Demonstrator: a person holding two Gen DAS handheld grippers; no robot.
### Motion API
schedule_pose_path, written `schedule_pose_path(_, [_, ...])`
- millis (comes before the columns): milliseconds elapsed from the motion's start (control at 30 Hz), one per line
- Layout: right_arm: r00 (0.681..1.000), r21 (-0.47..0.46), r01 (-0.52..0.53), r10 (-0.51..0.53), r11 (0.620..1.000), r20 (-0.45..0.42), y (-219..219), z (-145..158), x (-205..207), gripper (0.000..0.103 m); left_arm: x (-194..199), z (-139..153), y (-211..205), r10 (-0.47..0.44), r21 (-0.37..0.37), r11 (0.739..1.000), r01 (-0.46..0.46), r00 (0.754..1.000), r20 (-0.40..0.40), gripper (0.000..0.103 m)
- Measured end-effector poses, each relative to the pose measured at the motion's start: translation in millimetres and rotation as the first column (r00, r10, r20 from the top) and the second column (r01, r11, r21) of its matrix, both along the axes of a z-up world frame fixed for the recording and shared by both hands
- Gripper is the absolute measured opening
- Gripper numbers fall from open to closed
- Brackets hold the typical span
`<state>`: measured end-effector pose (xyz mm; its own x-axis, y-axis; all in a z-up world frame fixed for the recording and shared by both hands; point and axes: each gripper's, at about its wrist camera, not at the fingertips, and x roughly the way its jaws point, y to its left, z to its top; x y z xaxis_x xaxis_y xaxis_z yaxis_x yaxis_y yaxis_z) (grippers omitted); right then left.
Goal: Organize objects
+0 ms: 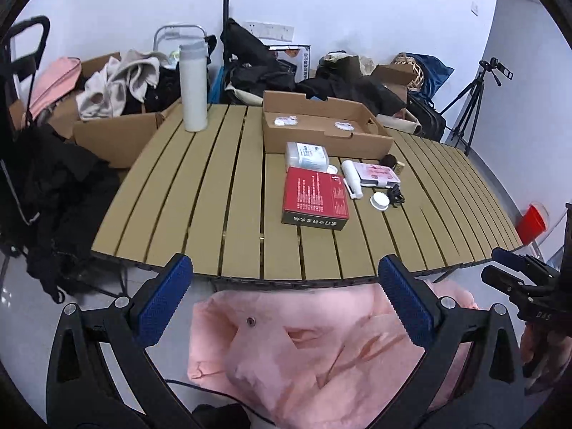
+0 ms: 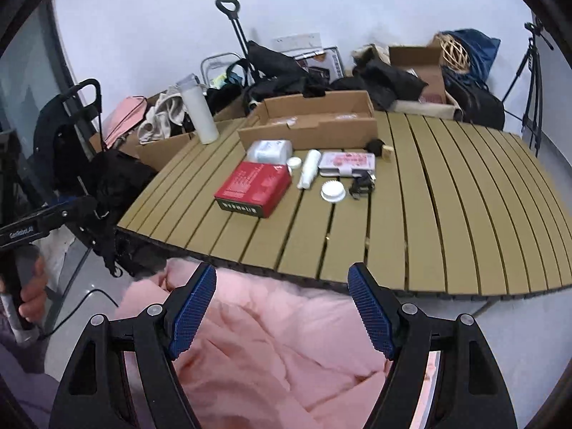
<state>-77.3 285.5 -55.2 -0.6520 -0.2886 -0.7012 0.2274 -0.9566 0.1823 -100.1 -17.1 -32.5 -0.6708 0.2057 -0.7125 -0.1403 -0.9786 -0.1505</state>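
Observation:
On the slatted table (image 1: pixel 214 186) (image 2: pixel 464 196) lie a red box (image 1: pixel 315 196) (image 2: pixel 255 186), a clear plastic pack (image 1: pixel 306 154) (image 2: pixel 269 151), a white tube (image 1: pixel 351 178) (image 2: pixel 309 168), a pink flat case (image 1: pixel 379 175) (image 2: pixel 347 163), a white round lid (image 1: pixel 380 201) (image 2: pixel 333 191) and a black clip (image 1: pixel 396 195) (image 2: pixel 361 185). An open cardboard box (image 1: pixel 321 132) (image 2: pixel 314 125) stands behind them. My left gripper (image 1: pixel 286 296) and right gripper (image 2: pixel 282 307) are both open and empty, held before the table's near edge, above pink fabric (image 1: pixel 304 350) (image 2: pixel 268 350).
A tall white bottle (image 1: pixel 193 87) (image 2: pixel 198 111) stands at the table's far left. Bags, clothes and cardboard boxes crowd the floor behind the table. A tripod (image 1: pixel 472 107) stands at the right. A red cup (image 1: pixel 532 220) is at the right edge.

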Motion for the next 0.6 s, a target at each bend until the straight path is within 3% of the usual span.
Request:
schedule_pose_path(133, [0.998,-0.054,-0.031,0.034,0.998,0.051,-9,-11,-33,0.08,-54,-28,-2,-0.04,-0.008,0.999,0.04,0.996,-0.082,0.103])
schedule_pose_path(233, [0.994,-0.116,-0.082,0.089,0.99,0.059,-24,-25,-90,0.076,-122,-63,10,-0.077,-0.029,0.997,0.077,0.997,0.022,0.101])
schedule_pose_path(300, [0.991,-0.124,-0.087,0.099,0.988,0.091,-34,-39,-125,0.068,-154,-83,22,-0.087,-0.074,0.993,0.091,0.995,0.054,0.092])
schedule_pose_path(433, [0.974,-0.146,-0.081,0.109,0.986,0.199,-63,-84,-207,0.058,-198,-122,33,-0.135,0.02,0.991,0.134,0.982,0.132,0.085])
schedule_pose_path(500, [0.967,-0.146,-0.077,0.109,0.986,0.229,-75,-100,-227,0.054,-208,-136,35,-0.143,0.058,0.989,0.134,0.974,0.176,0.071])
schedule_pose_path(600, [0.96,-0.124,-0.045,0.077,0.991,0.269,-87,-122,-243,0.047,-213,-147,37,-0.151,0.111,0.985,0.131,0.97,0.19,0.067])
